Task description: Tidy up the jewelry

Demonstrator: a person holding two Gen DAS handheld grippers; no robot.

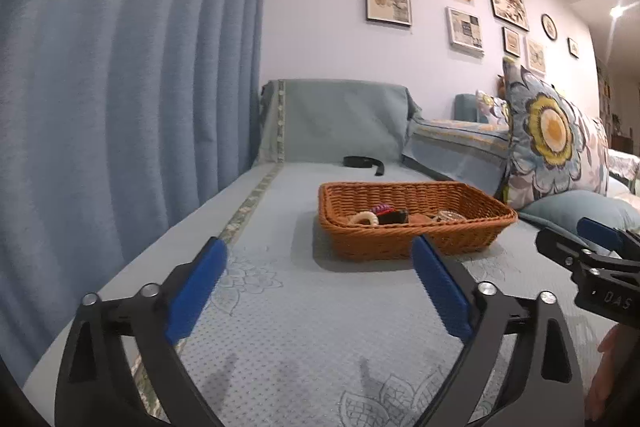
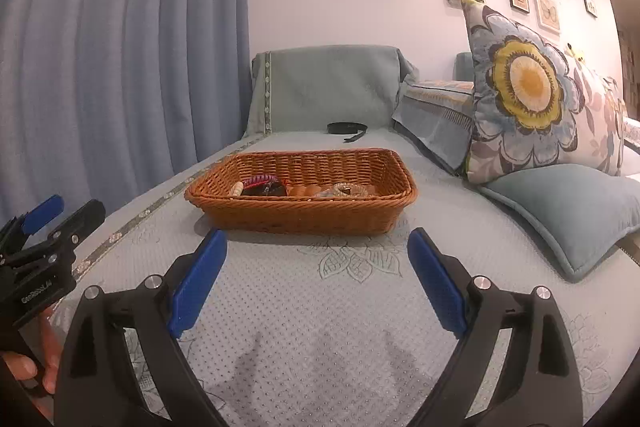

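A woven basket (image 2: 300, 191) sits on the quilted sofa seat (image 2: 320, 307), square in front of both tools, and the jewelry lies low inside it: a pale ring-shaped piece (image 1: 365, 217), a dark piece with a pink-red one (image 2: 264, 185) against it, and something glittery (image 2: 342, 190) toward the right side. What each piece is exactly cannot be made out past the rim.

The left gripper (image 1: 320, 287) and the right gripper (image 2: 318, 279) both hover low over the seat, short of the basket's near wall, pointing at it — a position that looks like a start, with both tools lined up for a reach over the rim. Each has its blue fingers (image 2: 198, 281) spread wide with nothing between them, which suits small pieces that must be straddled before closing.

A black strap (image 2: 347, 128) lies well behind the basket near the covered armrest (image 2: 324, 87). A floral pillow (image 2: 528, 87) and a plain cushion (image 2: 568, 211) lean to the right, clear of the working space.
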